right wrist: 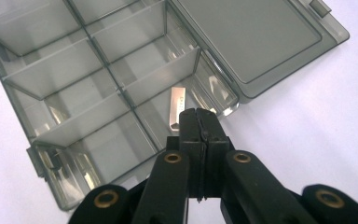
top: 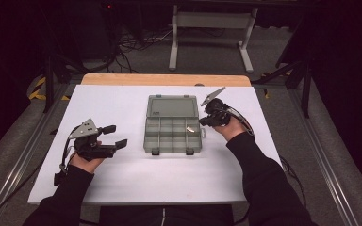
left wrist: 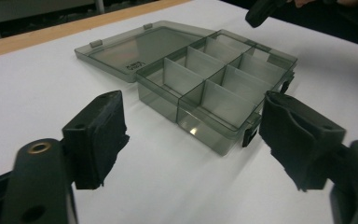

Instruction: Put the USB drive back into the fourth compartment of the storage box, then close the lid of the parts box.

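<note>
Here, the right gripper [right wrist: 200, 122], jaws pressed together and empty, hovers over a small silver metal clip [right wrist: 177, 108] lying in the open smoky-grey plastic compartment box [top: 150, 141]; picking it up likely requires reopening first, while the left gripper [top: 114, 136] waits with its jaws apart and empty.

Background stuff: the table [top: 122, 179] has a white top with a strip of light wood [top: 165, 79] along the far edge. Behind it there's a grey carpeted floor [top: 207, 56] with a pale metal stand [top: 212, 21] on two long feet, and a tangle of black cables [top: 132, 44] off to its left. Metal rails [top: 23, 155] run down both sides of the table, and there's a bit of yellow-and-black hazard tape [top: 37, 89] near the far left corner. Rest is pretty dark.
</note>
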`<action>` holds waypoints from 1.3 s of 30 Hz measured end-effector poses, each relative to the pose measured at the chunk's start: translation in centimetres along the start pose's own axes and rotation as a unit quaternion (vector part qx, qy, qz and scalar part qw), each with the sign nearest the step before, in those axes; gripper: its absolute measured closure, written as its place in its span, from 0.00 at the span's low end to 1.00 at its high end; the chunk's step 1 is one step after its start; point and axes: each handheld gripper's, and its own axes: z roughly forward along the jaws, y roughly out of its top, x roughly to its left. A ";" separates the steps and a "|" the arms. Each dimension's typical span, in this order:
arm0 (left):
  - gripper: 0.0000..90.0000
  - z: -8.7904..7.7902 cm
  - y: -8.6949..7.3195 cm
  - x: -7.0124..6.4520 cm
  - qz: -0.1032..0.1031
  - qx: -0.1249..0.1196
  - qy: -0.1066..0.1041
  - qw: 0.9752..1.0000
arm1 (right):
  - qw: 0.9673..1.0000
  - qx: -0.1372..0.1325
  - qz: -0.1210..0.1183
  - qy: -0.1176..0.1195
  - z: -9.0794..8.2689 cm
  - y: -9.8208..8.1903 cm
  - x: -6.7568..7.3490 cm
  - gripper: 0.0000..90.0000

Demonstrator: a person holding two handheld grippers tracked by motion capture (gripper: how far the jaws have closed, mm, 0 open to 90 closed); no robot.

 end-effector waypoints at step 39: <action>0.98 8.4 6.3 4.7 -0.016 0.162 0.051 0.985 | 0.999 -0.014 0.026 -0.012 1.3 0.0 -3.9 1.00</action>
